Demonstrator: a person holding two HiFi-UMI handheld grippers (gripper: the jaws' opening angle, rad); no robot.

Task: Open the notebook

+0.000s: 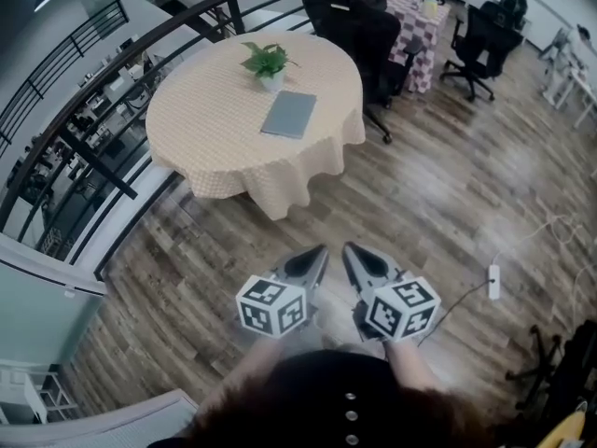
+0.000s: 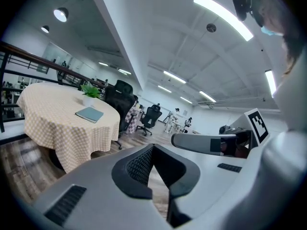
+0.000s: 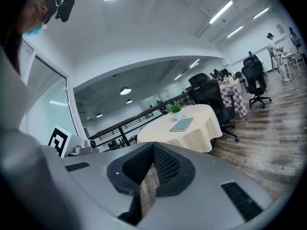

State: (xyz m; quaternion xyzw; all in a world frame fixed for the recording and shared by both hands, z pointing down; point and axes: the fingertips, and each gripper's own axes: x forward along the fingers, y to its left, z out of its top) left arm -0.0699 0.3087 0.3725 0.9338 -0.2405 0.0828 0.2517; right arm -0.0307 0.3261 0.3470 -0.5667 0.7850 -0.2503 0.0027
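Person's head (image 1: 345,411) cuts off forearms (image 1: 416,368); notebook (image 1: 289,114) cover indistinct.

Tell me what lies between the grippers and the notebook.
Head view: only bare wooden floor, then the checked tablecloth's hanging edge, separates the left gripper and right gripper from the notebook.

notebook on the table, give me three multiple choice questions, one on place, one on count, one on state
1. Where does the notebook lie? A on the floor; B on the round table, beside the potted plant; C on an office chair.
2. How many notebooks are on the round table? A one; B two; C three.
3. The notebook is: A open; B closed; C standing on edge.
Answers: B, it lies flat on the tabletop near the potted plant; A, only one shows; B, its cover is down.
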